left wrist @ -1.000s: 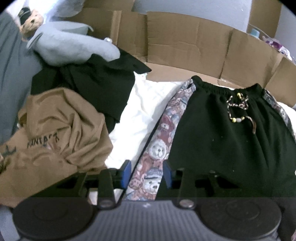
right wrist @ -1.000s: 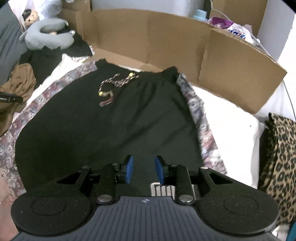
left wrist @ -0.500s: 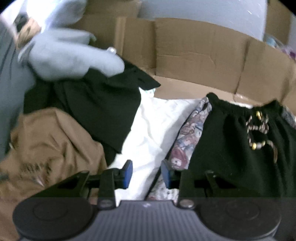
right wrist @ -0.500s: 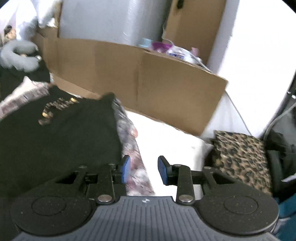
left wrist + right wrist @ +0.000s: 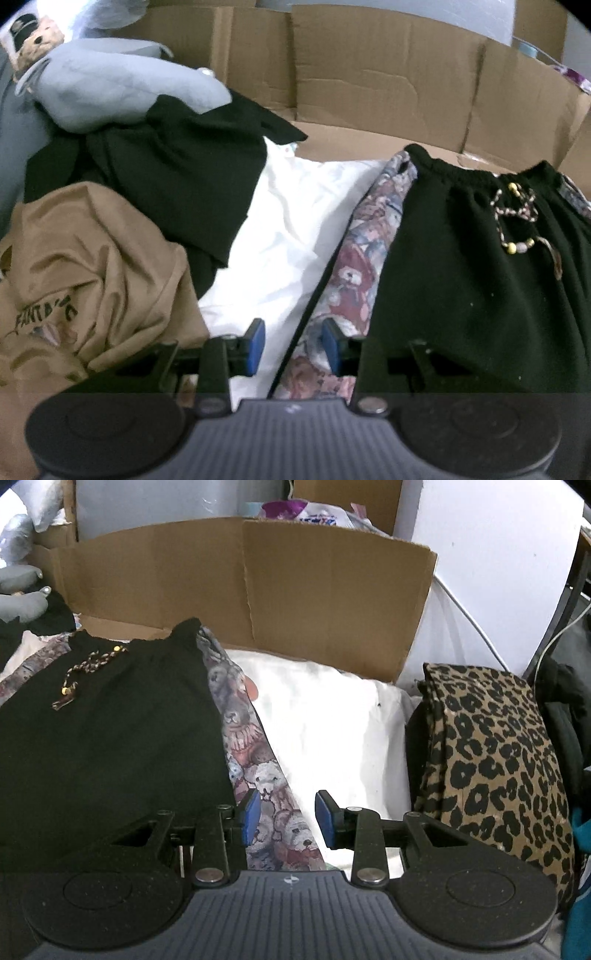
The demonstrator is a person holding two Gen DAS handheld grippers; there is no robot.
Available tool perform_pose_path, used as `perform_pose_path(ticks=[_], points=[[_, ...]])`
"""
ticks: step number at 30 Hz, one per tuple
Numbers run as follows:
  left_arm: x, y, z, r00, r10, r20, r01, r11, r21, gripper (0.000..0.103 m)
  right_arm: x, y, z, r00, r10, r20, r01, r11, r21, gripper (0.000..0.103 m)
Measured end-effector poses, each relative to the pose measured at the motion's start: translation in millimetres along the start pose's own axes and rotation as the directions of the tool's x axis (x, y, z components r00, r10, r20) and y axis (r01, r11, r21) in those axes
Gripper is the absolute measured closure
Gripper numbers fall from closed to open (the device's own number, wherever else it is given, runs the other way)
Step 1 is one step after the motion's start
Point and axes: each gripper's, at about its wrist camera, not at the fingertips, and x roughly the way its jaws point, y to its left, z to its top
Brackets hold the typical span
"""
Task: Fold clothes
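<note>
Tan cotton sits crumpled at the lower left of the left wrist view: a brown printed shirt (image 5: 92, 273), bunched and plainly unfolded, with a rumpled black garment (image 5: 177, 181) heaped above it and a grey cushion (image 5: 118, 88) in the upper left corner. Toward the middle, a white sheet (image 5: 288, 236) covers the surface, and the left tongs (image 5: 293, 347) hang released and empty in the lower centre, straddling the left edge of the teddy-bear patterned side panel (image 5: 354, 273). That panel belongs to the black shorts (image 5: 472, 280), which lie spread flat across the right half of the frame, waistband toward the cardboard wall (image 5: 369, 74), beaded drawstring (image 5: 517, 221) on top. In the right wrist view the same shorts fill the left half, and the right tongs (image 5: 288, 819) are likewise released and grasping nothing, poised over the right-hand bear panel in the lower centre. At the right of that frame a leopard-print garment (image 5: 491, 753) lies as a neat, narrow stack that looks folded. As I judge it, one piece is finished, the shorts are laid out flat with no fold visible in them, and the heap on the far left remains to be folded.
</note>
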Motion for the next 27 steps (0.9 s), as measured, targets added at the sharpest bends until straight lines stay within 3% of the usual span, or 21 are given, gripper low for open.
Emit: perform_pose_path(ticks=[5,11,22,27], points=[[14.1,-2.0,-1.9,0.999,0.012,-0.038,-0.011,1.0,0.024,0.068,3.4,4.2,-0.5,1.0,0.006,-0.011,-0.006,1.0,-0.011,0.064],[0.1,3.9,1.1,1.0,0.002,0.005,-0.002,1.0,-0.011,0.068,5.0,6.4,-1.8,1.0,0.012,-0.019,-0.012,1.0,-0.016,0.064],[16.4,1.9,-3.2,0.999,-0.003,-0.036,0.003,1.0,-0.023,0.072,8.8,0.6,-2.7,1.0,0.007,-0.027,-0.008,1.0,-0.005,0.064],[5.4,9.8,-2.1,1.0,-0.014,0.003,0.014,0.999,-0.052,0.074,10.5,-6.0,1.2,1.0,0.002,-0.021,-0.002,1.0,0.013,0.064]])
